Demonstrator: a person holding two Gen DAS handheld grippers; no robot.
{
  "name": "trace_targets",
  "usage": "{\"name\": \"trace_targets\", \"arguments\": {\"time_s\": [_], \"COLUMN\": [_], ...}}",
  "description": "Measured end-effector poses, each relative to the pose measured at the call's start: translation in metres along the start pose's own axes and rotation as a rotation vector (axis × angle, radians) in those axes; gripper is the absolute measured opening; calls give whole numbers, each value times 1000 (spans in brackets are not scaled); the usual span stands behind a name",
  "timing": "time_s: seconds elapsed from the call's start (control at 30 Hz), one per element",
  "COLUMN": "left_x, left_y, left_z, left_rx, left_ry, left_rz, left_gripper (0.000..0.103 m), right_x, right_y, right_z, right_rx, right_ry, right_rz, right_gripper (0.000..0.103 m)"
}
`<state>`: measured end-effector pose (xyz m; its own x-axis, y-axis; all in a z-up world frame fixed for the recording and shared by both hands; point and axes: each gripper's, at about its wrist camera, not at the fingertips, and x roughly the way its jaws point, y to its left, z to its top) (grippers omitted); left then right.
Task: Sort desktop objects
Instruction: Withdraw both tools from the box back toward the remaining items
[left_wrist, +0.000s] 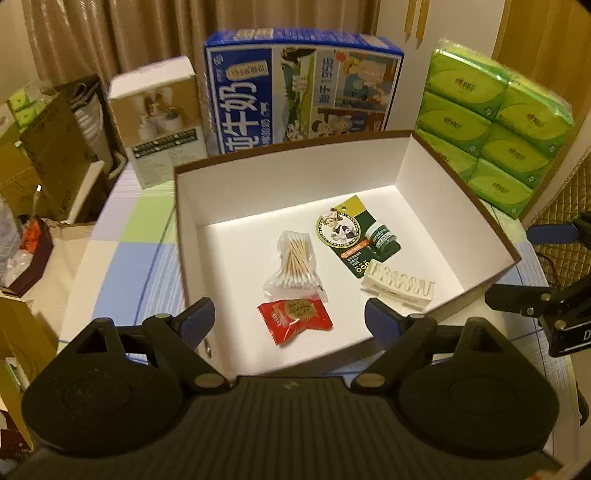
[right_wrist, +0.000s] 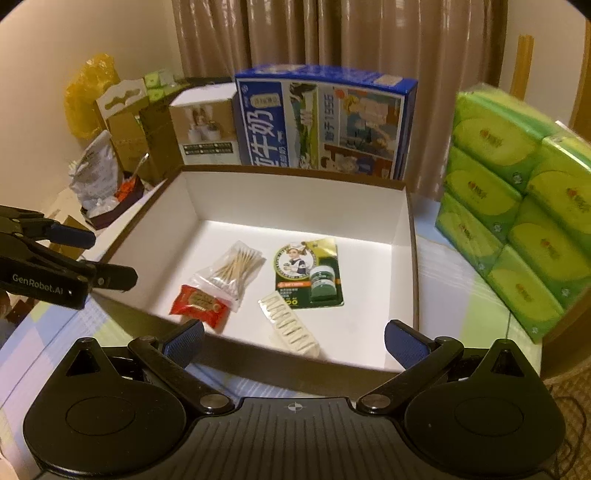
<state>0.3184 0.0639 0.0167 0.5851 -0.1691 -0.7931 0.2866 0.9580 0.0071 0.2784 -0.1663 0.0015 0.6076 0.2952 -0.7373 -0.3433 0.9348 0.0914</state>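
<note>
**Both grippers wide, empty, near edge of box**

Open box (left_wrist: 402, 170), white inside, brown rim, on checked surface (left_wrist: 122, 266). Four things on box floor, near half:
- Swab bag (left_wrist: 295, 264), clear, centre-left; near end touching/overlapping candy.
- Candy (left_wrist: 294, 320), red wrapper, nearest of the lot, just left of centre.
- Card (left_wrist: 351, 236), green w/ small jar in blister, right of swabs, apart from them.
- Clip (left_wrist: 397, 290), white, ridged, just near side of card, by right-near corner; touching card or not: cannot tell.

Same layout in right wrist view: candy (right_wrist: 201, 302) at near-left, swabs (right_wrist: 231, 275) just beyond, clip (right_wrist: 290, 330) near-centre, card (right_wrist: 310, 273) beyond clip.

Left gripper (left_wrist: 290, 315): jaws spread wide, nothing between pads, over near wall of box. Also seen from right wrist at far left (right_wrist: 99, 258), outside box's left wall.

Right gripper (right_wrist: 295, 341): jaws spread wide, nothing held, over near wall. In left wrist view at far right (left_wrist: 532, 266), outside box's right wall.

Behind box, far side: small white carton (left_wrist: 159, 122) at left, blue milk carton (left_wrist: 303, 92) at centre, green tissue packs (left_wrist: 495, 125) stacked at right. Curtain (left_wrist: 147, 33) behind. Cardboard boxes & clutter (left_wrist: 40, 166) off surface at left.
</note>
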Motion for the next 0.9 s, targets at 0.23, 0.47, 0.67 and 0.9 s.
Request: {"name": "trace_targets", "arguments": {"time_s": [0.23, 0.47, 0.67, 0.9], "left_x": [-41, -69, -87, -99], "left_y": [-5, -17, -27, -40], "left_z": [-28, -56, -77, -100], "left_rx": [-25, -48, -72, -89], "left_ry": [-53, -69, -71, -59], "left_rz": [31, 37, 31, 34], "left_gripper": [87, 89, 89, 89], "right_x": [-33, -60, -76, -91], "right_y": [17, 29, 34, 38], "right_z": [-24, -48, -70, -91], "right_rx": [5, 17, 51, 70], "right_ry": [-46, -70, -76, -80], "right_rz": [-15, -22, -6, 6], "right_gripper": [101, 101, 101, 101]}}
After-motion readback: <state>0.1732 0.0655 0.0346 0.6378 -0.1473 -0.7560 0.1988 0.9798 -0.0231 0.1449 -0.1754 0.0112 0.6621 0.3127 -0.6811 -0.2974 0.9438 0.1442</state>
